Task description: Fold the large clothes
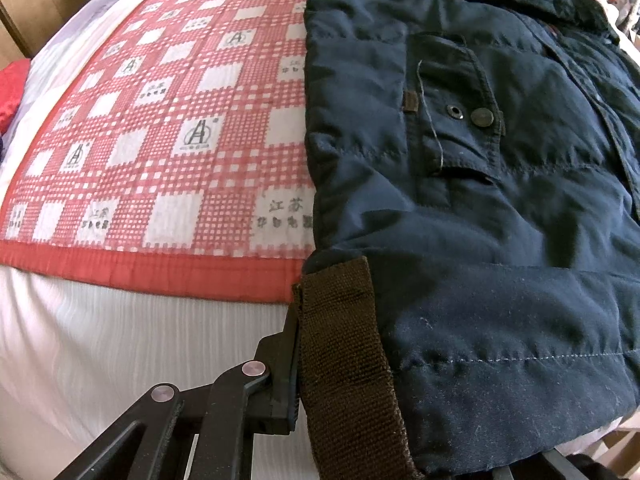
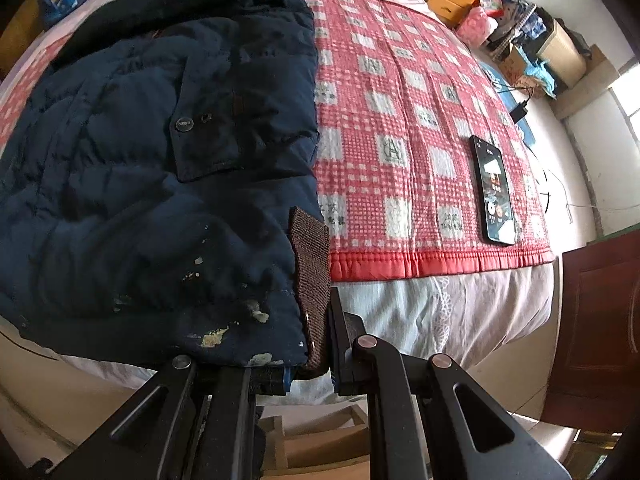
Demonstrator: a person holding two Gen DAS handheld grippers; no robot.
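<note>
Both grippers, left gripper (image 1: 316,360) and right gripper (image 2: 316,344), clamp the jacket's (image 1: 500,200) hem corners.

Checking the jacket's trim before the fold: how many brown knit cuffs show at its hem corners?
2. One brown cuff hangs at the jacket's left hem corner, clamped in the left tool; the other at the right corner, in the right tool. None seem hidden.

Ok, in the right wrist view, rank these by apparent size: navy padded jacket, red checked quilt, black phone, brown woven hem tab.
1. Navy padded jacket and red checked quilt: too alike to rank.
2. Black phone and brown woven hem tab: similar; the tab is nearer.
</note>
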